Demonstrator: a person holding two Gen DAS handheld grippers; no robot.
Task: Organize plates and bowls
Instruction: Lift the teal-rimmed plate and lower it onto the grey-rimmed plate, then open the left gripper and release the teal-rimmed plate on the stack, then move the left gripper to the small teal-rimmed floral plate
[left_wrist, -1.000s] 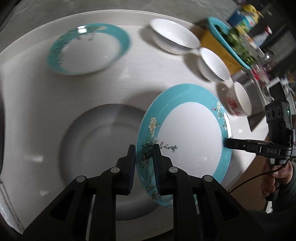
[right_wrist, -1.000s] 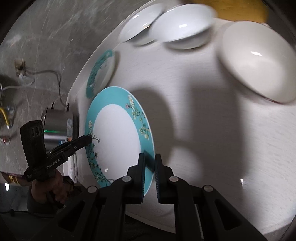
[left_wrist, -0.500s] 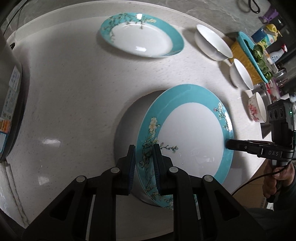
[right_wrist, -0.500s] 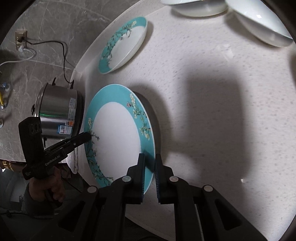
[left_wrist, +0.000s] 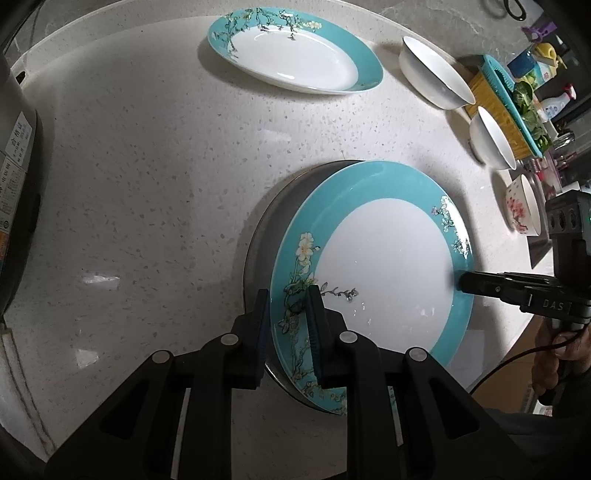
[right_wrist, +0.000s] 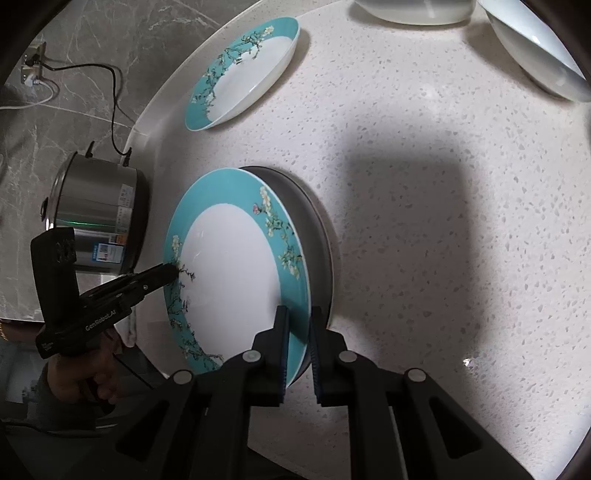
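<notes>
While both grippers, left (left_wrist: 286, 325) and right (right_wrist: 297, 336), have jaws clamped on the plate's (left_wrist: 384, 266) opposite rims, just above the tabletop (left_wrist: 147, 166), carrying is underway; next likely calls for stacking onto the second plate (left_wrist: 295, 51).

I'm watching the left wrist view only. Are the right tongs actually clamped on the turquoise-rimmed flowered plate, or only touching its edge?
Observer: Clamped. In the right wrist view the right tongs are closed with the rim of the turquoise-rimmed flowered plate squeezed between them.
Operator: What's the dark bulk at my left edge?
Observer: A stainless steel cooker, standing beside the plate, with a green light lit on its side.
Operator: Is it plugged in?
Observer: It looks so. A black cord runs from its top toward a wall socket.
</notes>
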